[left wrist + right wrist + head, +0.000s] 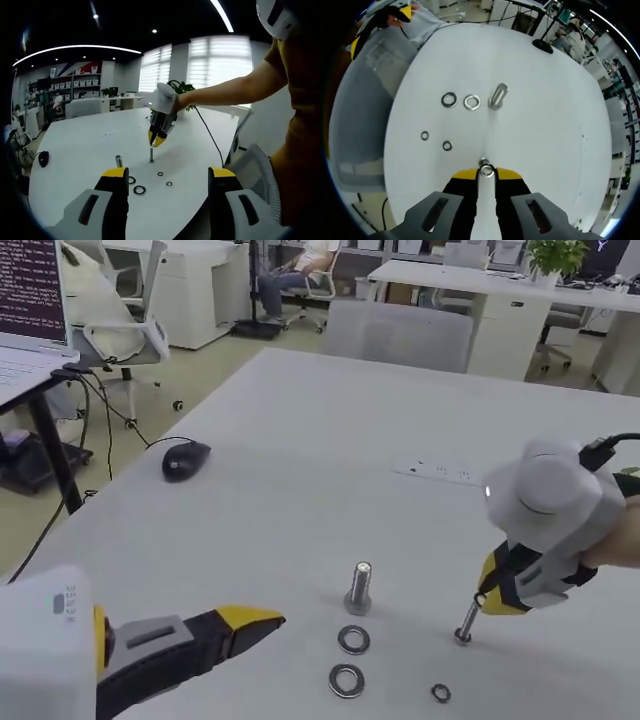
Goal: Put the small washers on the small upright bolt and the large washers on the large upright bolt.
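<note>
My right gripper (483,602) hangs tip-down near the table's (300,440) near edge, directly over the small bolt (467,623). Its jaws are drawn close and pinch a small washer (486,171) between the yellow tips, right at the top of the bolt's shaft. I cannot tell whether the washer is already around the shaft.

My left gripper (255,620) is held low over the near-left part of the table, tips pointing toward the bolts. Its jaws are spread wide with nothing between them.

The large bolt (359,587) stands upright to the left of the small bolt, well apart from it. Two large washers (353,639) (346,679) lie flat between it and the near edge, one behind the other, close but not touching. Two small washers (424,135) (447,145) lie flat nearer the edge, apart from each other and from the small bolt.

A mouse (186,458) sits by the left edge, far from all this.
</note>
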Demonstrator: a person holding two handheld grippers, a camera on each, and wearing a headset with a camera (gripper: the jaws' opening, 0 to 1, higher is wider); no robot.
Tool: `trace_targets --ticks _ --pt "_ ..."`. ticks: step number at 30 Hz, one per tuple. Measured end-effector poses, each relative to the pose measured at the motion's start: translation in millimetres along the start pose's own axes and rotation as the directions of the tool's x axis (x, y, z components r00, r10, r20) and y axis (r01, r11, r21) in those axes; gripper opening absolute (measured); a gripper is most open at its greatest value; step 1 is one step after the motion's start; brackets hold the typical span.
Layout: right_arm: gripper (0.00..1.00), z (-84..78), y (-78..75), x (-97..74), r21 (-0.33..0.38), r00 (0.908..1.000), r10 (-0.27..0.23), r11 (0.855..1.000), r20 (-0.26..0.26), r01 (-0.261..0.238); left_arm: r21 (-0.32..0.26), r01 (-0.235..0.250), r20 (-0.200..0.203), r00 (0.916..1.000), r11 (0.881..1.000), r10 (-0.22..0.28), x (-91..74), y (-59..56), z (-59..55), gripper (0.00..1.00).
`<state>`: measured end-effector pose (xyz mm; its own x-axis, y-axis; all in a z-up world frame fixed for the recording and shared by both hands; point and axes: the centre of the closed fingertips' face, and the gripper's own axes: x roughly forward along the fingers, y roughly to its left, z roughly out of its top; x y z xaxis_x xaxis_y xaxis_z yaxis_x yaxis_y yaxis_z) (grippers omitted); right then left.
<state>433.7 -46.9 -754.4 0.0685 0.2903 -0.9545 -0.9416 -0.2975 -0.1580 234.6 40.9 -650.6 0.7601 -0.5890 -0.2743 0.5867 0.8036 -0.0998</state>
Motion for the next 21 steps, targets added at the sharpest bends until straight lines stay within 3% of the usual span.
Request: trace_targets --ticks 21 --pt "0.12 -4.5 -0.4 16.0 -0.014 0.9994 0.025 1.0 -0.023 -0.026 -0.014 -0.009 0.001 1.0 1.0 0.009 3.1 4.3 -2.3 0.63"
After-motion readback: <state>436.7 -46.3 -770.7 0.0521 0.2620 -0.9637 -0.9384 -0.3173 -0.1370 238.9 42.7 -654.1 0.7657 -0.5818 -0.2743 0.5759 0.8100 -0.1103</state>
